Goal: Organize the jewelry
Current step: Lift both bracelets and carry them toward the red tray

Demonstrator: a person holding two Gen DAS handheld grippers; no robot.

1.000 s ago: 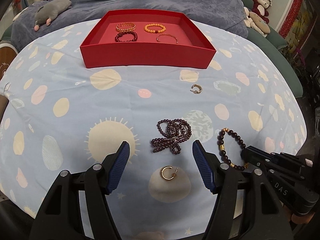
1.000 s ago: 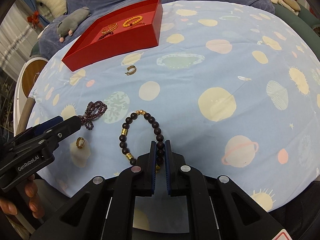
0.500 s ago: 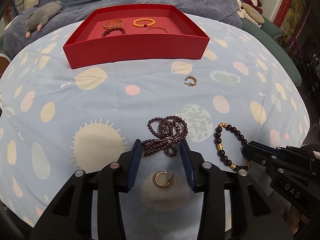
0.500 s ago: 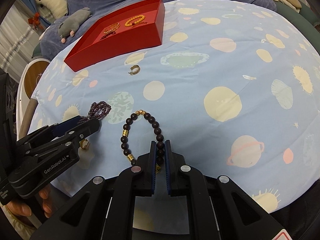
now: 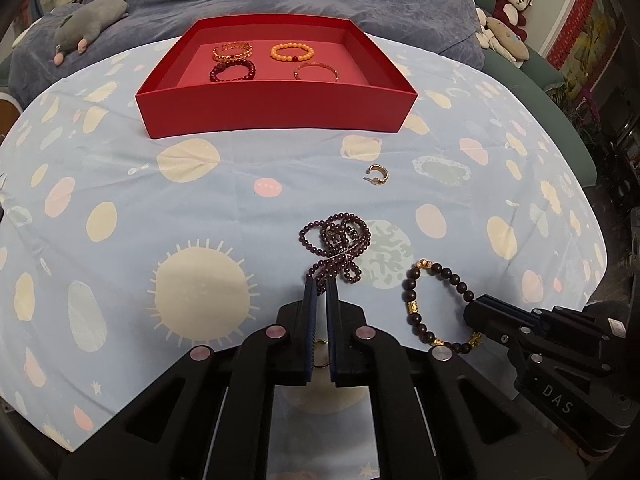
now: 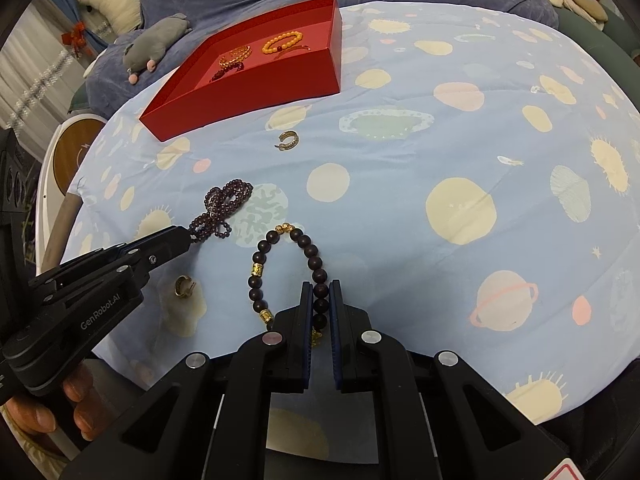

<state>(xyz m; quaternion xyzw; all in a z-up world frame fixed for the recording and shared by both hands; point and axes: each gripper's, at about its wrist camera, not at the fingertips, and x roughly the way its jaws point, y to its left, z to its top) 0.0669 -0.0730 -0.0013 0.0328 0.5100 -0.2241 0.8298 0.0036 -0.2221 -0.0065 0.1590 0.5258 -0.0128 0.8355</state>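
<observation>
Left gripper (image 5: pixel 320 292) clamped the purple bead necklace (image 5: pixel 338 246) at centre frame — right gripper (image 6: pixel 320 296) pinched the dark beaded bracelet (image 6: pixel 288 276), low centre; red tray (image 5: pixel 276 110) sat at upper centre.

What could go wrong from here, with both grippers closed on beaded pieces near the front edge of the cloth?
The left gripper pinches only the near end of the tangled purple bead strand, so lifting may leave loops dangling or let beads slip out. The right gripper clamps one side of the dark bead bracelet; its free loop could swing. The gold hoop earring beneath the left gripper might get knocked off.
</observation>
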